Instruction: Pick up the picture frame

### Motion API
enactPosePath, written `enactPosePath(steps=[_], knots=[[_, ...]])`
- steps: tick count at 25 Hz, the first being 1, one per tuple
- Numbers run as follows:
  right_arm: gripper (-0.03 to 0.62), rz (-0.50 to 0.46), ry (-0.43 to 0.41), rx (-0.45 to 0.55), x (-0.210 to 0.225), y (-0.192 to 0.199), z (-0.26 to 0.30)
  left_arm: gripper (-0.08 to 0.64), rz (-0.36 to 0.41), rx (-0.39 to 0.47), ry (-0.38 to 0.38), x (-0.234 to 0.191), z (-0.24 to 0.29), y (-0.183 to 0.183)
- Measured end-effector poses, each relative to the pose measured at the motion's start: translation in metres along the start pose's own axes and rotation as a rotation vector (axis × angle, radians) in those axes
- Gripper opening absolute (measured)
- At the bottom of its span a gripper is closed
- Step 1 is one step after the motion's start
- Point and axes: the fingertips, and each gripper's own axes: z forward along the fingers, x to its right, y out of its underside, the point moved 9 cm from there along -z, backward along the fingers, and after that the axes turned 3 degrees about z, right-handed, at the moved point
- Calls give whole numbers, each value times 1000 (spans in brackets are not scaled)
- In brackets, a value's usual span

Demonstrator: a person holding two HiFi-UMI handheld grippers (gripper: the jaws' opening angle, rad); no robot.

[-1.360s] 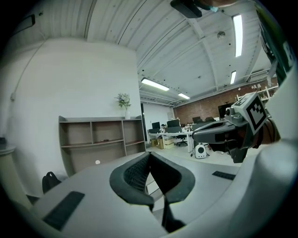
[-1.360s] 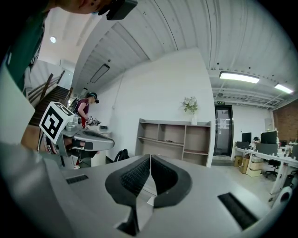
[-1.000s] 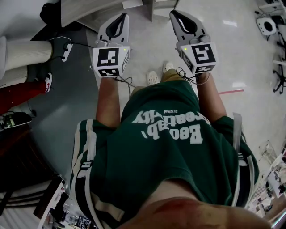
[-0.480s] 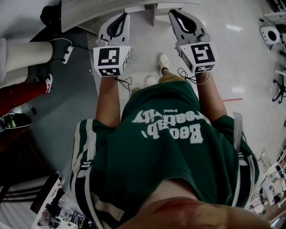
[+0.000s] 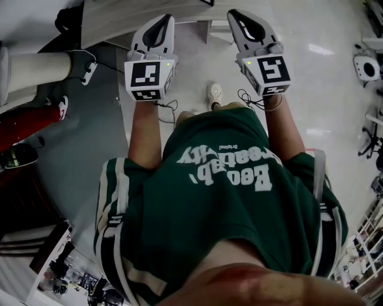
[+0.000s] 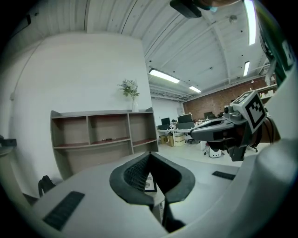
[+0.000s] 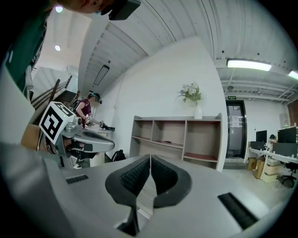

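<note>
I hold both grippers out level in front of me. My left gripper and right gripper point at a pale table edge at the top of the head view. In the left gripper view, the jaws of the left gripper meet at their tips with nothing between them. Beyond them, a small white picture in a black frame shows through the gap, some way off. The right gripper is shut and empty, with only a pale surface showing behind its jaws.
An open wooden shelf unit stands against the white wall ahead, with a plant in a vase on top. A person works at a desk on the left. Red-trousered legs and a cable lie left on the floor.
The person has walked forward: the table edge at the top of the head view has drawn nearer and the feet have shifted. Both grippers stay level and shut.
</note>
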Motion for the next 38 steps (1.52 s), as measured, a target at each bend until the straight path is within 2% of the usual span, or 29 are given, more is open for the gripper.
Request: enactPosePath(steps=[5, 18, 23, 30, 34, 38], knots=[[35, 14, -14, 15, 28, 1, 16, 18, 13, -15, -12, 4, 23, -3], [35, -4, -22, 21, 63, -1, 46, 18, 19, 10, -22, -11, 69, -14], [35, -4, -21, 19, 64, 1, 62, 18, 16, 6, -20, -23, 78, -7], [35, 7, 17, 14, 63, -2, 101, 18, 24, 11, 11, -62, 96, -3], [35, 2, 66, -4, 63, -11, 142, 18, 15, 2, 58, -104, 119, 4], [35, -15, 94, -2, 63, -24, 175, 18, 17, 33, 96, -143, 144, -1]])
